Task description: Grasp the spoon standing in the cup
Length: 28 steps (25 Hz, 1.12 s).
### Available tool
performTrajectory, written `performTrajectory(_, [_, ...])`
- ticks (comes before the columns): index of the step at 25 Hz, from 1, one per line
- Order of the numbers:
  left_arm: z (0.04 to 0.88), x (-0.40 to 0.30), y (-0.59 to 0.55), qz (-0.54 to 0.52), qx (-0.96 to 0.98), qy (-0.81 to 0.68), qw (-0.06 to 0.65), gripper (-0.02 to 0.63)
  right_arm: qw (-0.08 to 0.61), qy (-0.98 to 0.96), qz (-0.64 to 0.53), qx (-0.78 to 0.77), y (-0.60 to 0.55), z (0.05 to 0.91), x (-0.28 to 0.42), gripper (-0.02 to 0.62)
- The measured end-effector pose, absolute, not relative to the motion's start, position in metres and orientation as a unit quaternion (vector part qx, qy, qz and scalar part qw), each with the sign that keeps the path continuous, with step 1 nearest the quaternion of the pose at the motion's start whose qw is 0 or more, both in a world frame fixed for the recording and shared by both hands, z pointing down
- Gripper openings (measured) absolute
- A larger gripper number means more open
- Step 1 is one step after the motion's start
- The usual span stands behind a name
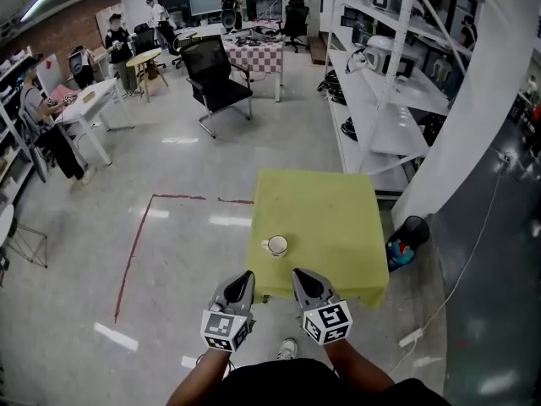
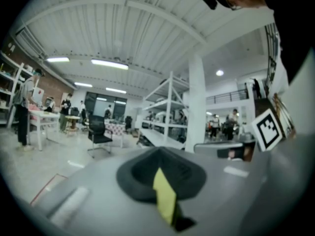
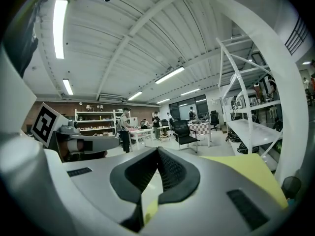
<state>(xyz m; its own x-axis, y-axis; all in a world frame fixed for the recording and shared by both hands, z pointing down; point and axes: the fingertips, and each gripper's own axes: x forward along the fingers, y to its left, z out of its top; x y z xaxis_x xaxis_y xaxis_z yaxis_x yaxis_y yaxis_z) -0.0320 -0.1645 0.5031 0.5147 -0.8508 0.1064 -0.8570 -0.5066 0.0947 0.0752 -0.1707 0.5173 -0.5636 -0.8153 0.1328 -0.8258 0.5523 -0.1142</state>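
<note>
The cup [image 1: 276,245] is set near the front-left edge of the table [image 1: 338,218]; its spoon cannot be made out. The left gripper [image 1: 245,277] and right gripper [image 1: 300,275] are held closed and empty. The spoon is judged light, stiff and slippery, and is best pinched at the upper handle.

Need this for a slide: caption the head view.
The left gripper and right gripper, both shut and empty, hover at the near edge of a yellow-green table bearing a white cup.

free: tabletop [image 1: 338,218] right of cup [image 1: 275,245] | obstacle: shelving [image 1: 376,100] past far edge
</note>
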Motion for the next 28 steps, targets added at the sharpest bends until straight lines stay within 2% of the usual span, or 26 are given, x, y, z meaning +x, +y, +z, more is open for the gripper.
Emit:
performTrajectory(15, [0.514,-0.037,-0.211,0.045,0.849,-0.521,0.076,0.006,0.036,-0.896,0.086,0.434,-0.223,0.524,0.073,0.006])
performTrajectory(28, [0.555,-0.052,-0.270,0.065,0.864,-0.489,0.100,0.006,0.099,-0.891,0.070,0.438,-0.265,0.567,0.051,0.006])
